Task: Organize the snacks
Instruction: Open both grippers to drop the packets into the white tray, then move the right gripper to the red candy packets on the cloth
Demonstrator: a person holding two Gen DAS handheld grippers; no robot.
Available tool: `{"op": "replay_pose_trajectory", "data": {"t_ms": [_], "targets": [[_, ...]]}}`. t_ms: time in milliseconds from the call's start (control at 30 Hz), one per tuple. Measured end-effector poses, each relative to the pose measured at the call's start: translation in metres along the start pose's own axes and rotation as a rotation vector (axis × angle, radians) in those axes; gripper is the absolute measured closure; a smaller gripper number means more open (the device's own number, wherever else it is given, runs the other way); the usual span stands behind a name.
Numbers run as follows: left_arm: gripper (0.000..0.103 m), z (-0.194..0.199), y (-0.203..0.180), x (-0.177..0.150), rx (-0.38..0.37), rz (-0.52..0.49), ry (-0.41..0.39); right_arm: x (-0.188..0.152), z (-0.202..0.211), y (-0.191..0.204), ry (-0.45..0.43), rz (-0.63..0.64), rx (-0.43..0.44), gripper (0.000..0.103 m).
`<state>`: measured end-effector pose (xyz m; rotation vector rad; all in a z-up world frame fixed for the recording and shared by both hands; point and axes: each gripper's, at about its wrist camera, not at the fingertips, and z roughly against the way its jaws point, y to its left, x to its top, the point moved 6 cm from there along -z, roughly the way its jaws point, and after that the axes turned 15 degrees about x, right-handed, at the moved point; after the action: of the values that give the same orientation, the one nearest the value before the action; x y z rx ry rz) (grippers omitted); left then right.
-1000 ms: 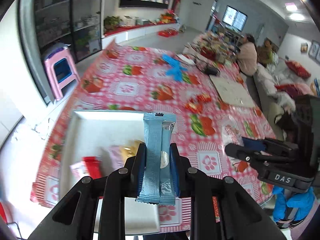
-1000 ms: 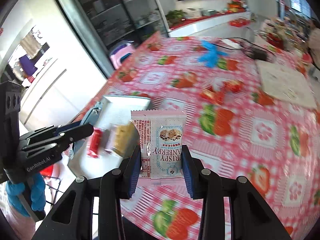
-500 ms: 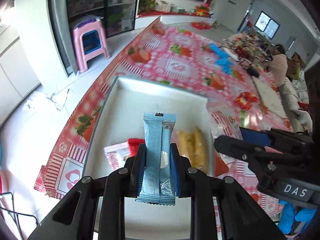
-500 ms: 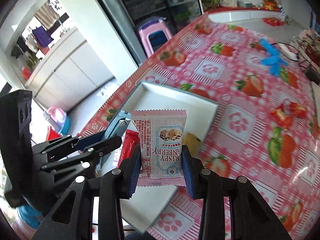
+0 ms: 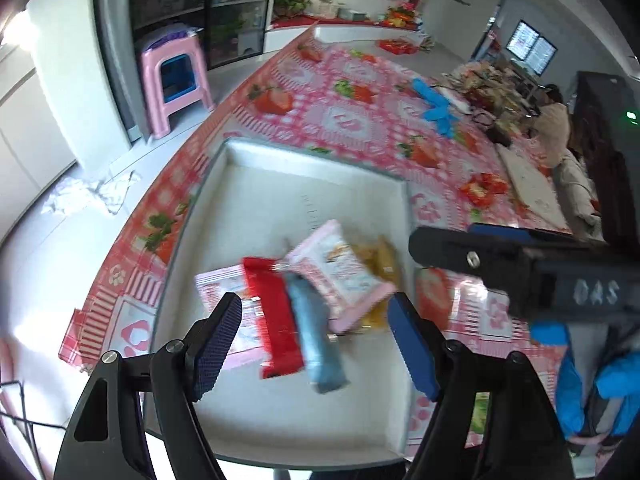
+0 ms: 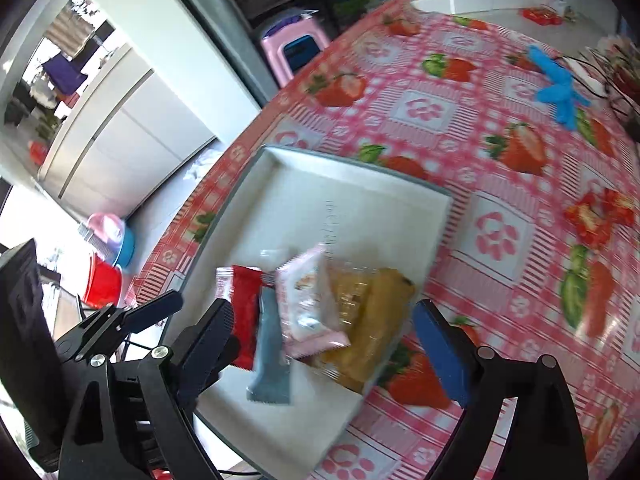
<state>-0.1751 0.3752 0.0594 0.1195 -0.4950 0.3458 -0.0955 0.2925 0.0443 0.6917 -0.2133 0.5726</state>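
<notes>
Both packets dropped since half-second ago: blue packet point(image 5: 318, 344) and pink cranberry packet point(image 5: 340, 274) now in white tray point(image 5: 280, 184). Left gripper point(image 5: 314, 340), right gripper point(image 6: 324, 344) jaws spread, empty, released over pile to gather snacks.

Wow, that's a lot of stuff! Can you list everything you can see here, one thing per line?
Tray: one, white, near the table's edge.
Blue packet: one, light blue, in the tray beside the red one.
Red packet: one, red, in the tray.
Pink packet: one, pink-white, lying partly over the yellow one.
Yellow packet: one, clear with yellow contents, at the tray's right wall.
Pale pink packet: one, under the red one.
Red sweets: a few, on the tablecloth.
Blue glove: one, far side of the table.
Tablecloth: pink, strawberry print.
Stool: one, pink, on the floor.
Left tool: open, above the tray.
Right tool: open, above the tray.
</notes>
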Motion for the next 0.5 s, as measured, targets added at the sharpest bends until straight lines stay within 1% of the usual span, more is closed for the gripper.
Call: {"op": "replay_pose_trajectory", "data": {"t_ms": [100,133,267,333,367,400,467,500], "targets": [[0.024,0.027,-0.026,0.006,-0.068,-0.027,-0.038,0.004,0.039,-0.016,-0.067,-0.044,-0.006,0.011],[0.024,0.037,-0.036,0.009,-0.1,-0.033,-0.047,0.006,0.058,-0.025,-0.103,-0.063,-0.008,0.011],[0.024,0.079,-0.072,0.024,-0.241,-0.032,-0.082,0.009,0.112,-0.05,-0.214,-0.114,-0.026,0.011],[0.024,0.098,-0.085,0.032,-0.291,-0.031,-0.116,0.008,0.134,-0.065,-0.26,-0.144,-0.025,0.011],[0.022,0.106,-0.093,0.035,-0.309,-0.039,-0.132,0.007,0.141,-0.075,-0.272,-0.166,-0.03,0.011],[0.022,0.109,-0.102,0.037,-0.318,-0.052,-0.129,0.002,0.145,-0.086,-0.274,-0.199,-0.036,0.011],[0.022,0.109,-0.117,0.033,-0.351,-0.076,-0.091,-0.012,0.147,-0.105,-0.261,-0.272,-0.024,0.011],[0.022,0.107,-0.124,0.029,-0.367,-0.088,-0.066,-0.023,0.147,-0.115,-0.247,-0.318,-0.005,0.011]]}}
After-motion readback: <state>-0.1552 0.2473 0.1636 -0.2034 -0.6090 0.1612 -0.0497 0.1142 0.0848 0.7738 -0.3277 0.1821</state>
